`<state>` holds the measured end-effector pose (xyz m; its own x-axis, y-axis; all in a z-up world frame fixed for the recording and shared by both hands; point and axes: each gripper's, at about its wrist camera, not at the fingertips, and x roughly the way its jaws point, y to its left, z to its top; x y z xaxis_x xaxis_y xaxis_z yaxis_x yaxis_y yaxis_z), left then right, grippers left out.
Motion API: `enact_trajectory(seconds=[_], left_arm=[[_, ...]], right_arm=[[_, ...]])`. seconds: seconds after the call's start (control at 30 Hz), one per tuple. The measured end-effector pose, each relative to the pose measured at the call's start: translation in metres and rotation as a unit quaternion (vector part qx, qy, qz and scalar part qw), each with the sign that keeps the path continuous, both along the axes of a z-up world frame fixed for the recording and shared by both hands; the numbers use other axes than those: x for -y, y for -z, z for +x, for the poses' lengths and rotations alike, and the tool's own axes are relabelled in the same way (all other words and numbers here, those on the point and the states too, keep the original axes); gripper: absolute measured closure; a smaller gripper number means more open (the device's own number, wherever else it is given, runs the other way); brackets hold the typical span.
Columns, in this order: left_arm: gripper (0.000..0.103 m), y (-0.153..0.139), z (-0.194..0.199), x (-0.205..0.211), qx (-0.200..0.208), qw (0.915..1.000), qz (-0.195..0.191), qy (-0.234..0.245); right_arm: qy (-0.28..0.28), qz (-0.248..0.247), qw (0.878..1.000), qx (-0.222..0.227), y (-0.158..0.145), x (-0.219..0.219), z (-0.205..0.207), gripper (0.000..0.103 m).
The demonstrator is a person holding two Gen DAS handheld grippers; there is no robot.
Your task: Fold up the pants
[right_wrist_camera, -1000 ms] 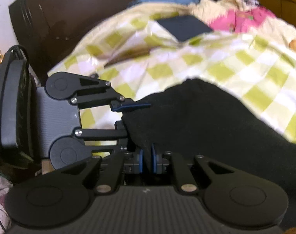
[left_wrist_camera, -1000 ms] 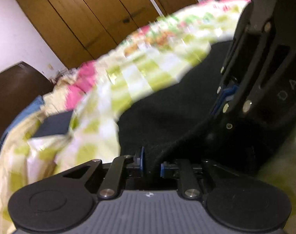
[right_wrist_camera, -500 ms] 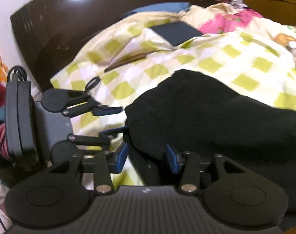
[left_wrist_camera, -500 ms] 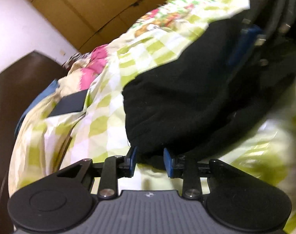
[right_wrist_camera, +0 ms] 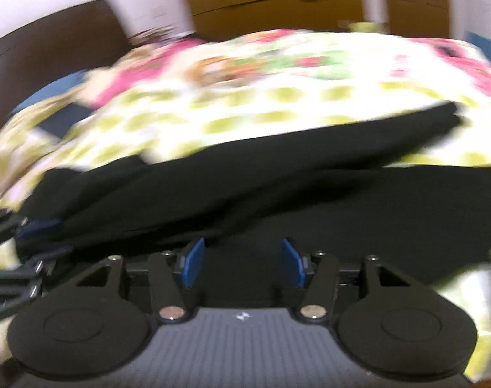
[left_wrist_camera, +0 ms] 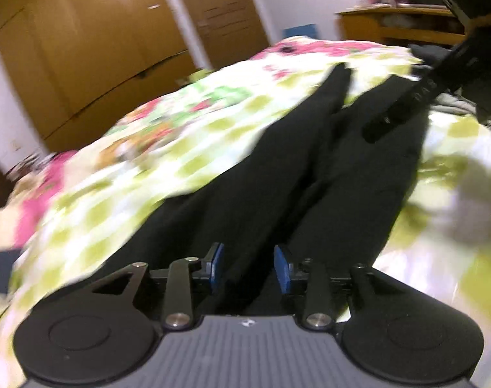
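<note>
Black pants lay lengthwise on the checked bedspread, legs apart, nothing folded yet; my left tongs and right tongs were opening, gripping nothing.

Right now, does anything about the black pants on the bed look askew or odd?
Yes. The black pants lie slanted on the checked bedspread, with the two legs splayed apart at the far end, not stacked. Nothing looks damaged or spilled.
</note>
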<state>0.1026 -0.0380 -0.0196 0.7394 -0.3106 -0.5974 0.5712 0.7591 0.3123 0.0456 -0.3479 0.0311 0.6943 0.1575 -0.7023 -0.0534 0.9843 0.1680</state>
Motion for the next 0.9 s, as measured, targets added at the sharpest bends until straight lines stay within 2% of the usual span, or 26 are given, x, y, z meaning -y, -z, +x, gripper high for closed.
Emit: enact_trajectory(seconds=[0.07,0.13,0.23,0.27,0.33,0.4,0.43,0.6,0.7,0.73,0.77,0.8,0.87,0.9], left_arm=[[0.053,0.007,0.013,0.037,-0.008,0.9995,-0.002,0.031],[0.053,0.015,0.022,0.065,-0.021,0.9987,0.003,0.046],[0.053,0.026,0.03,0.094,-0.069,0.9954,-0.009,0.065],[0.053,0.028,0.03,0.101,-0.074,0.9949,-0.01,0.068],[0.053,0.029,0.024,0.114,-0.069,0.9953,-0.008,0.068],[0.053,0.028,0.028,0.126,-0.079,0.994,-0.016,0.073],[0.053,0.03,0.03,0.132,-0.082,0.9936,-0.014,0.077],[0.053,0.035,0.025,0.161,-0.083,0.9906,-0.001,0.108],[0.053,0.03,0.028,0.165,-0.088,0.9909,-0.017,0.101],[0.053,0.028,0.03,0.165,-0.088,0.9913,-0.02,0.096],[0.053,0.025,0.029,0.162,-0.082,0.9922,-0.021,0.091],[0.052,0.022,0.028,0.156,-0.072,0.9938,-0.02,0.083],[0.052,0.015,0.026,0.142,-0.06,0.9957,-0.019,0.068],[0.051,0.011,0.023,0.134,-0.052,0.9965,-0.018,0.062]], right_arm=[[0.039,0.007,0.999,0.0,0.003,0.042,0.001,0.044],[0.071,-0.013,0.997,-0.009,0.009,0.076,0.003,0.044],[0.116,-0.035,0.992,-0.04,0.024,0.119,0.009,0.047],[0.126,-0.009,0.991,-0.05,0.03,0.139,0.008,0.061],[0.132,0.033,0.989,-0.048,0.033,0.159,-0.001,0.075],[0.132,0.031,0.99,-0.043,0.036,0.167,-0.005,0.089],[0.136,0.024,0.989,-0.043,0.039,0.172,-0.006,0.103],[0.155,0.032,0.987,-0.041,0.04,0.201,-0.018,0.103],[0.154,0.035,0.986,-0.054,0.033,0.204,-0.016,0.103],[0.151,0.026,0.987,-0.049,0.025,0.198,-0.017,0.1],[0.145,0.025,0.988,-0.038,0.016,0.192,-0.019,0.085],[0.134,0.033,0.99,-0.023,0.006,0.185,-0.021,0.08],[0.105,0.068,0.992,-0.004,-0.007,0.17,-0.019,0.055],[0.086,0.082,0.993,0.006,-0.012,0.161,-0.015,0.051]])
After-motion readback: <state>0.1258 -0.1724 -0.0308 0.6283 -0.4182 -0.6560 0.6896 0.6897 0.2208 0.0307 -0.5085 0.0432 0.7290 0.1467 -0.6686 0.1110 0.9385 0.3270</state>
